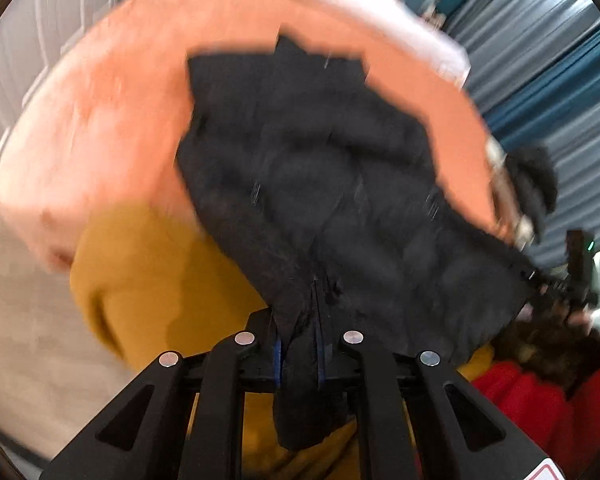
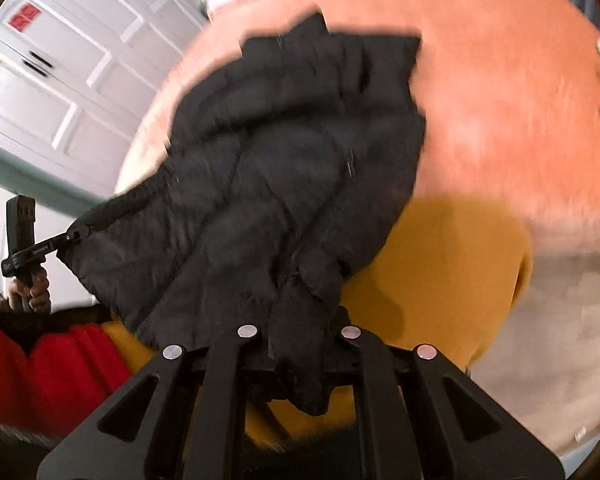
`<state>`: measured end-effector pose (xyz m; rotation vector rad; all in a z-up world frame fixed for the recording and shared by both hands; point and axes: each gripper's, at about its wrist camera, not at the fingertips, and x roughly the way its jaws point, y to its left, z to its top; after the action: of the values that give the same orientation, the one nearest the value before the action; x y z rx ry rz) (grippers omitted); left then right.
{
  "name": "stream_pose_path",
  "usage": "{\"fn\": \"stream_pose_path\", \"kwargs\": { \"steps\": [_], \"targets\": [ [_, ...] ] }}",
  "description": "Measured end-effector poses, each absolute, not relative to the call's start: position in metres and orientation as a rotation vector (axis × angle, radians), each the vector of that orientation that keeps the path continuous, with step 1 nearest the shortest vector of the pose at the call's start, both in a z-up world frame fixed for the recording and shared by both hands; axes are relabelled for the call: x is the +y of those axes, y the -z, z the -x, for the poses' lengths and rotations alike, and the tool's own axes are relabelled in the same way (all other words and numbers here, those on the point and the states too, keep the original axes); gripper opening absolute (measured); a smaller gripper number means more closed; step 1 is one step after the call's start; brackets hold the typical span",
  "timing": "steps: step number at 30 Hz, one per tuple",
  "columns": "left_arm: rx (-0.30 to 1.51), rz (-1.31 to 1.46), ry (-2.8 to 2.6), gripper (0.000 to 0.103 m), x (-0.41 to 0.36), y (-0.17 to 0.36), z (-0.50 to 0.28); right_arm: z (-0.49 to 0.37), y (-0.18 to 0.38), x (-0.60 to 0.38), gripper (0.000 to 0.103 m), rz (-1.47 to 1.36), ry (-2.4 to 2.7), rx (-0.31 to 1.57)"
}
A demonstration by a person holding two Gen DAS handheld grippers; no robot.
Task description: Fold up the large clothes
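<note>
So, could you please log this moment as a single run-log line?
left gripper: shut on black jacket | right gripper: shut on black jacket | jacket: raised over orange surface

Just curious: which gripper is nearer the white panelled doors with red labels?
Left: the left gripper holds the black puffy jacket on the doors' side; the right gripper, its far corner.

Each wrist view looks steeply down along its claw, close above, sharing the black jacket (image 1: 320, 184) on the orange surface (image 2: 500, 120).

Right gripper (image 2: 298, 344) jaws seemingly clamp the blurred black garment (image 2: 284, 168).
</note>
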<state>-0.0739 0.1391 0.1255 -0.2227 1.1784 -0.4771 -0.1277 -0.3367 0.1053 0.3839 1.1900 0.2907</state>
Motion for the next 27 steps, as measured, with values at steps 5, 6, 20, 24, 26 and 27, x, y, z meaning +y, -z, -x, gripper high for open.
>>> {"fn": "stream_pose_path", "kwargs": {
  "steps": [5, 6, 20, 24, 26, 27],
  "targets": [
    [0.883, 0.338, 0.445, 0.009, 0.139, -0.16, 0.002, 0.067, -0.135, -0.377, 0.01, -0.556, -0.274, 0.913],
    [0.86, 0.357, 0.424, 0.009, 0.143, -0.159, -0.007, 0.051, -0.135, -0.386, 0.01, -0.595, -0.266, 0.861],
    [0.797, 0.464, 0.279, 0.011, 0.143, -0.104, -0.115, -0.046, -0.08, -0.403, 0.011, -0.809, -0.15, 0.674],
    [0.821, 0.489, 0.25, 0.013, 0.141, -0.08, -0.142, -0.068, -0.062, -0.401, 0.011, -0.831, -0.116, 0.681],
    [0.835, 0.492, 0.239, 0.013, 0.14, -0.07, -0.153, -0.078, -0.053, -0.4, 0.012, -0.833, -0.1, 0.69],
    [0.849, 0.494, 0.232, 0.015, 0.139, -0.063, -0.16, -0.085, -0.048, -0.4, 0.012, -0.834, -0.09, 0.697]
  ]
}}
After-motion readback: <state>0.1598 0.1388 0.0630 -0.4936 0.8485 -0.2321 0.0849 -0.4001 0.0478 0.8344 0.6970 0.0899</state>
